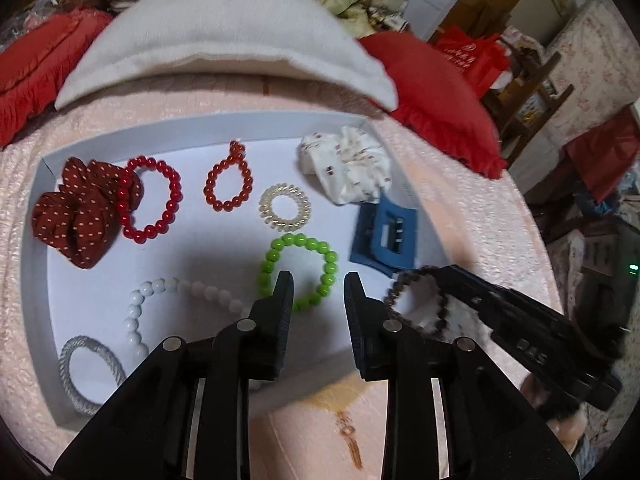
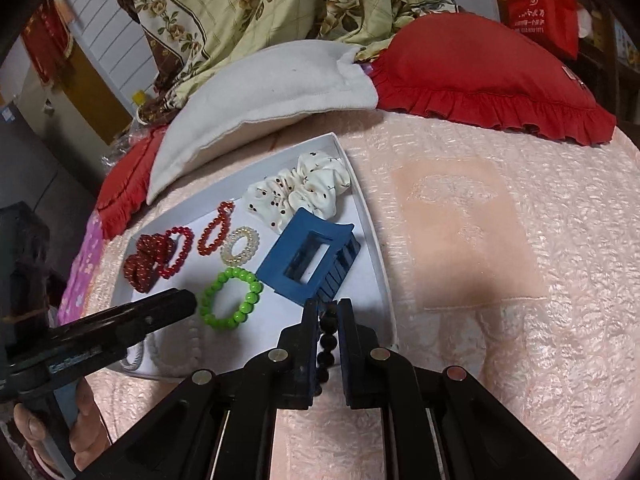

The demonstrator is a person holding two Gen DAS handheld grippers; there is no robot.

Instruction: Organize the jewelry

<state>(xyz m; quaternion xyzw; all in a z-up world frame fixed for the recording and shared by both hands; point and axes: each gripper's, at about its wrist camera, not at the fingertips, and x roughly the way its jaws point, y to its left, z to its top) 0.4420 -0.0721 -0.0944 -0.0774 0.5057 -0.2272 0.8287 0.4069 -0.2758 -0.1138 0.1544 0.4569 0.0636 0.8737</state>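
A shallow white tray [image 1: 192, 252] [image 2: 372, 216] lies on the pink bedspread. It holds a green bead bracelet [image 1: 298, 270] [image 2: 231, 297], a blue claw clip [image 1: 386, 238] [image 2: 308, 258], a white scrunchie [image 1: 346, 164] [image 2: 304, 190], two red bead bracelets [image 1: 150, 200], a clear coil tie [image 1: 284, 204], a dark red scrunchie [image 1: 78, 216], a white bead string [image 1: 136, 312] and a grey hair tie [image 1: 86, 374]. My left gripper [image 1: 318, 286] is open over the tray's near edge, empty. My right gripper [image 2: 326, 308] is shut on a dark bead bracelet [image 2: 326, 344] [image 1: 416, 304] at the tray's right front corner.
A white pillow [image 1: 224, 40] and red ruffled cushions [image 1: 436, 100] [image 2: 492, 80] lie beyond the tray. A floral quilt [image 2: 260, 12] is heaped behind. A stained patch [image 1: 344, 412] marks the bedspread near me. Furniture and red bags [image 1: 472, 56] stand beside the bed.
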